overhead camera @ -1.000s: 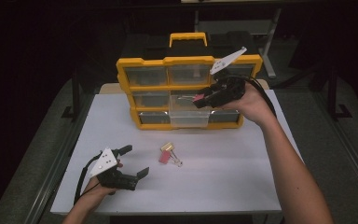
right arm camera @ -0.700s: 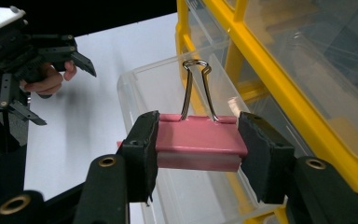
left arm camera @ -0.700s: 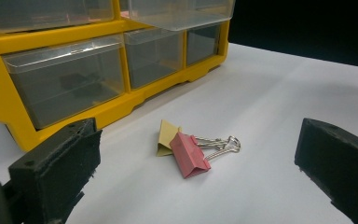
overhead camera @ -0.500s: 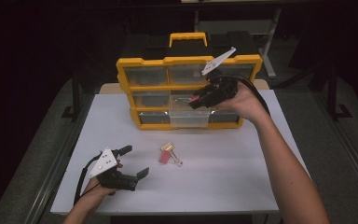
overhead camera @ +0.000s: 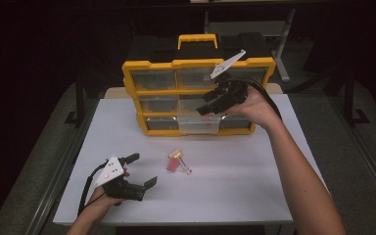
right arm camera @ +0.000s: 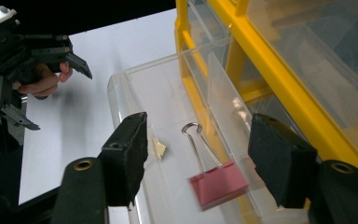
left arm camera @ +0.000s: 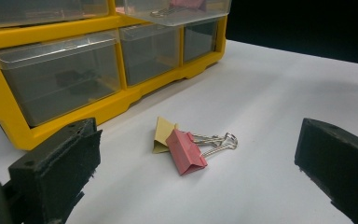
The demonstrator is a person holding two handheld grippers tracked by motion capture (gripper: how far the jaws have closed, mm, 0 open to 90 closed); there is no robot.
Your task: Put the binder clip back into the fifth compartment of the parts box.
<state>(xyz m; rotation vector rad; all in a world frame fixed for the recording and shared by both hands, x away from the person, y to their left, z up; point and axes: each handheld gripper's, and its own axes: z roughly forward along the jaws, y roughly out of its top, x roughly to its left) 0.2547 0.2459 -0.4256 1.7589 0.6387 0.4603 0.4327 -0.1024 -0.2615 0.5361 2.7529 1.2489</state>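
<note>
**Pink clip loose between the jaws over the pulled-out drawer**

The right gripper [overhead camera: 206, 108] hangs over the pulled-out clear plastic drawer [overhead camera: 199, 126] of the yellow-framed organiser cabinet with clear drawers [overhead camera: 149, 64]; its jaws have just been opening, and in the right gripper view a pink binder clip with silver wire handles [right arm camera: 218, 185] sits blurred between them, touched by neither pad, above the drawer floor; a small tan scrap [right arm camera: 159, 148] lies in the same drawer. The left gripper [overhead camera: 143, 171] rests low near the front edge of the white table [overhead camera: 254, 196], jaws spread wide with nothing between them; ahead of it on the table lie a second pink binder clip [left arm camera: 185, 151] and a tan binder clip [left arm camera: 162, 135], touching each other, just in front of the cabinet.
</note>
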